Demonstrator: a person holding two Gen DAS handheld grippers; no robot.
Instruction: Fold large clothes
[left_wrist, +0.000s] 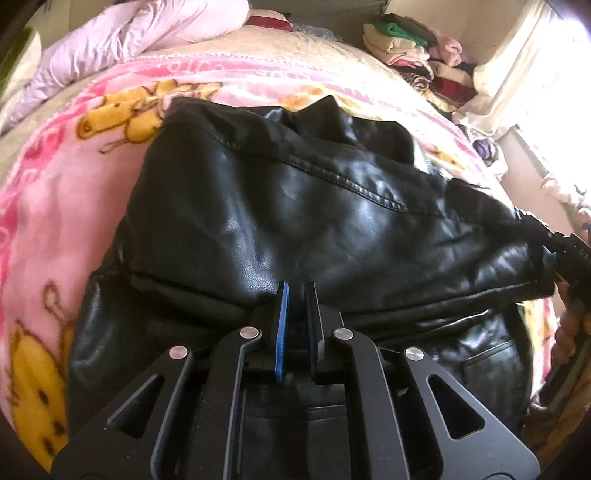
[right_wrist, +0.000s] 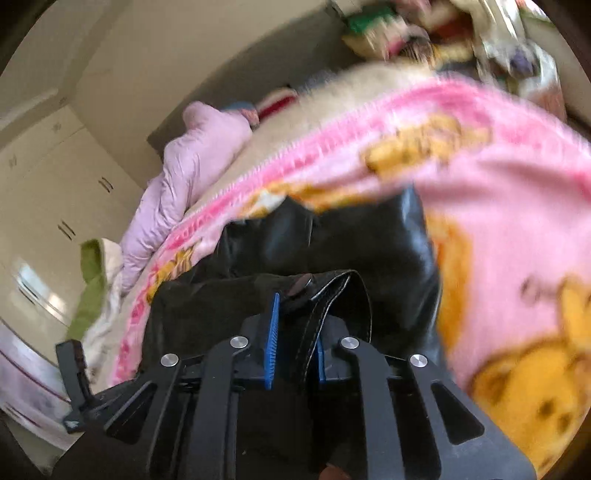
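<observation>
While the black leather jacket (left_wrist: 295, 206) lies spread across the pink cartoon-bear blanket (left_wrist: 55, 206) on the bed, both grippers are right down at its near edge. From the left wrist view, the left gripper (left_wrist: 297, 291) has its blue-padded fingers (left_wrist: 281, 325) pulled in to a narrow slot, tips sitting on the leather fold. Honestly I can't tell if any material is actually caught between them or if they're just resting there nearly closed.

The right gripper (right_wrist: 295, 306) is easier to read: it's clamped on a stitched edge strip of the jacket, which runs down between the two blue pads, with a dark snap button (right_wrist: 301, 283) sitting just above the tips. That view is pretty motion-blurred, so the blanket and background are smeared.

Around the bed: a lilac puffy coat (left_wrist: 122, 40) bunched up at the far left side, a stack of folded clothes (left_wrist: 410, 48) in the far corner, a pale curtain (left_wrist: 524, 74) by a bright window on the right, and cream wardrobe doors (right_wrist: 55, 177) in the right wrist view.
</observation>
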